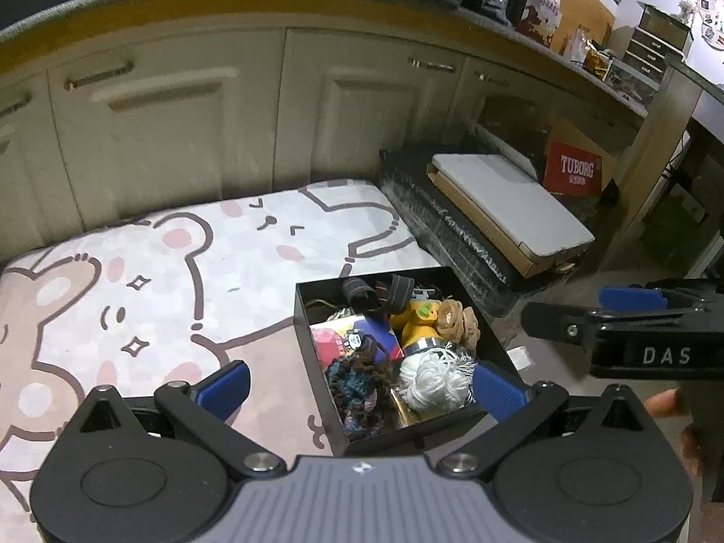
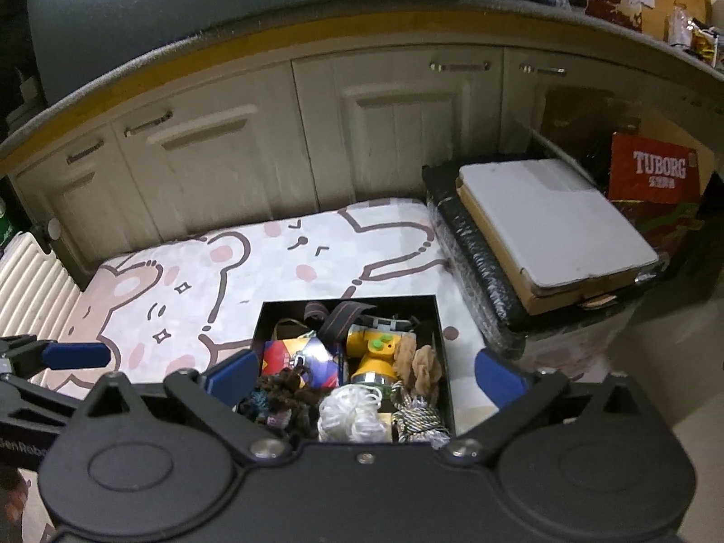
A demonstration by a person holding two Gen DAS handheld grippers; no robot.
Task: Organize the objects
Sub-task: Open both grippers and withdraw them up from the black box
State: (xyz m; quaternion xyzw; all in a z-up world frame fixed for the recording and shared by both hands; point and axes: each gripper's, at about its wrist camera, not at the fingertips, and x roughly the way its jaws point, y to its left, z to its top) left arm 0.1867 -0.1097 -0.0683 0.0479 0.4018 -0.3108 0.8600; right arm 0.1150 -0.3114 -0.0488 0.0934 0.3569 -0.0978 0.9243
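A cartoon-bear rug point(image 2: 190, 280) covered the floor before a row of cream cabinets point(image 2: 389, 135), and on its right edge sat the black box point(image 1: 316, 339), open-topped and crowded. Both the left gripper point(image 1: 359, 384) and the right gripper point(image 2: 366, 378) hung above it with jaws spread wide, nothing between the pads. The box looked rigid and light enough to lift, best taken by its thin walls on opposite sides. Its contents appeared mostly soft and loosely piled: a white cord bundle point(image 2: 350, 412) and dark knitted yarn point(image 1: 357, 382) would likely squash and snag, while the yellow toy point(image 2: 373, 355) seemed hard and smooth, safest gripped across its body. To the right, close beside the box, a wrapped black block point(image 2: 479, 289) carrying a flat grey-topped carton point(image 2: 552, 221) crowded that side; a red Tuborg box point(image 2: 654, 169) stood behind.
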